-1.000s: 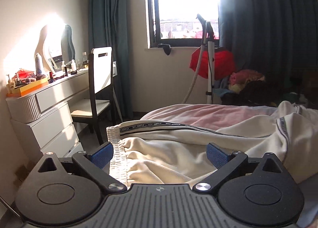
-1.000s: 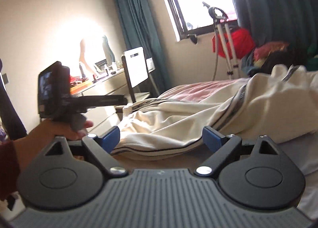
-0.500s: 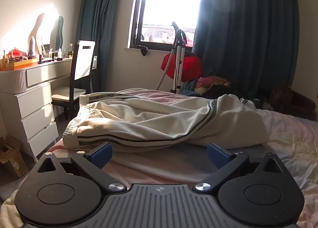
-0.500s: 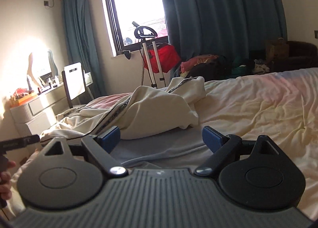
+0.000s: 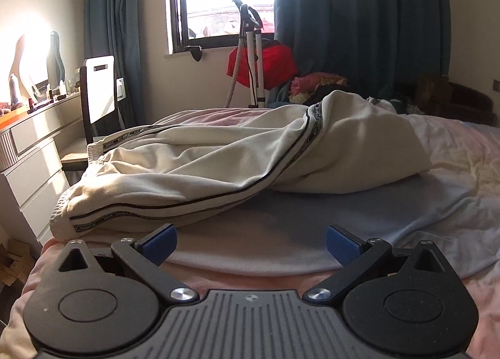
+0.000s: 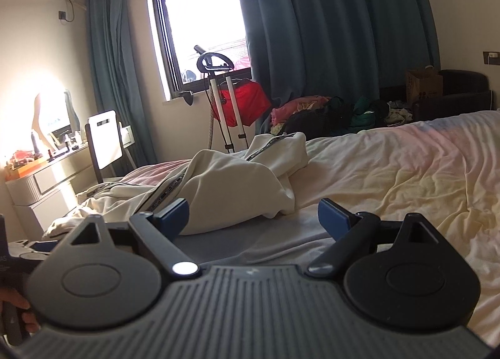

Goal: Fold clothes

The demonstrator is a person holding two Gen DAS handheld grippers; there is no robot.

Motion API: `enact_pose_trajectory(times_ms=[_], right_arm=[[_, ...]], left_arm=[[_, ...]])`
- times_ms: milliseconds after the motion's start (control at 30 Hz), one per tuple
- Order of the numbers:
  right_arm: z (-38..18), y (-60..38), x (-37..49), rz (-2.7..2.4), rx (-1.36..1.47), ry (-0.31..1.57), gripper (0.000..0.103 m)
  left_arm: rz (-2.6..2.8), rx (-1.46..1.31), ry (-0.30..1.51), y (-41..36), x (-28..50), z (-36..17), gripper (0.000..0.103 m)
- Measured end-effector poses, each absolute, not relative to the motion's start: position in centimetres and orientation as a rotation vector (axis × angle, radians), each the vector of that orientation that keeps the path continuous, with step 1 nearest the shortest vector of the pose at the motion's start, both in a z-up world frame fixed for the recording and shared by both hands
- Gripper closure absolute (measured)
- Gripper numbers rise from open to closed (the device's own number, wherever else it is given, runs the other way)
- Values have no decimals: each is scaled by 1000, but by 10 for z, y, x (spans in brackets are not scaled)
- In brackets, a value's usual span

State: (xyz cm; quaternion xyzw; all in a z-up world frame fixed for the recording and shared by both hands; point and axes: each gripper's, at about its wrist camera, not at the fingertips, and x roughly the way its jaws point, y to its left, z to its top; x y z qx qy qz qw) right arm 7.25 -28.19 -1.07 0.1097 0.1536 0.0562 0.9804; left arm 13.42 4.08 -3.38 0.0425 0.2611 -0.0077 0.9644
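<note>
Because the cream track pants [image 5: 193, 171] lie in a loose, rumpled heap rather than flat, they look soft and limp, likely to sag and drag wherever they are lifted, light enough for a pinch hold yet thick enough at the ribbed waistband to give the fingers something firm. They rest toward the left edge of the bed [image 5: 453, 171], the waistband [image 5: 67, 209] near the left front corner and the legs bunched back toward the far side, a dark printed stripe running along the seam. The left gripper [image 5: 250, 238] hovers just in front of the waistband with its blue pads spread wide and nothing between them; the right gripper [image 6: 253, 213] is likewise wide open and empty, near the humped leg fabric [image 6: 237, 184]. My judgement is that the waistband corners and the leg cuffs are the sensible places to pinch, since the stitched edges should slip less than the smooth middle. Where the cuffs are I cannot tell: the far ends of the legs are folded under the heap. How many layers are stacked there is also unclear, and strong window glare washes out the dresser [image 5: 28, 152] beside the bed.
</note>
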Motion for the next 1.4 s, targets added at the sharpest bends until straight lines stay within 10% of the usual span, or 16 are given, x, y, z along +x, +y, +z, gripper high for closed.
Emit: enact_pose_trajectory(times_ms=[700,900,1067,1400], right_arm=[[-63,-315,154,3,340,447,12],[-75,-322,162,8,389,475,12],[-81,-312,165,-39,316,484,12],[-77,-302,153,14,351,490,12]], left_arm=[[-6,-216,484,-52,413,-6,1],[-55,-123,626,-88,440,-33,19],[-55,27,659,-102,422,-37,84],[-310,213,484,-95,213,-3,90]])
